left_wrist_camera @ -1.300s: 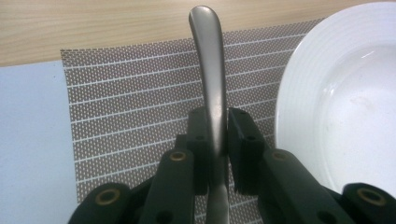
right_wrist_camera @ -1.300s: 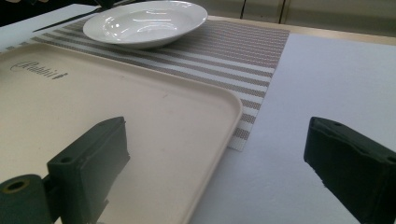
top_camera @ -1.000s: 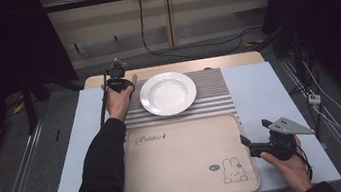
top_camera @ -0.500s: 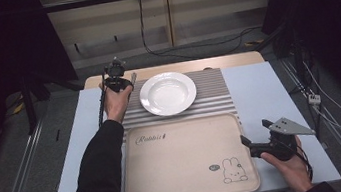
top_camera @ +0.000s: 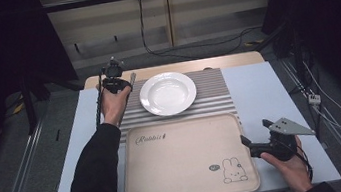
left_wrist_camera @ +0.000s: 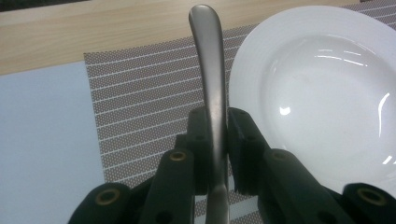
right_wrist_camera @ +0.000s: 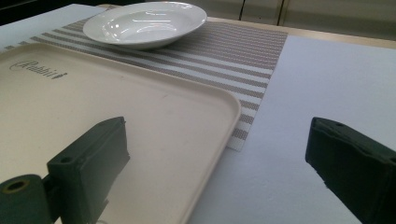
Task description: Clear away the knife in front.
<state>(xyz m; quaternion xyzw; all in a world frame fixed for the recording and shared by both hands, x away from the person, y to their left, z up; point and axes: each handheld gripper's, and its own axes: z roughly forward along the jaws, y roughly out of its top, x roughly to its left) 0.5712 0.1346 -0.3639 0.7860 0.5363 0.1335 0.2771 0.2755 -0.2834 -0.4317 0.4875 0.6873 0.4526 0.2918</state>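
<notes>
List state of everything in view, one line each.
Left gripper: jaws shut on utensil handle, above the mat beside the plate.
Utensil: metal, held off the mat, handle pointing away from the gripper; working end hidden.
Plate: empty, upright on the mat.
Mat: flat, near edge under the tray.
Tray: empty, flat on the table.
Right gripper: jaws open, empty, at the tray's right edge.

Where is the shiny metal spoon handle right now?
In the left gripper view, the metal handle is pinched in the left claw, above the striped placemat, just left of the white plate.
</notes>
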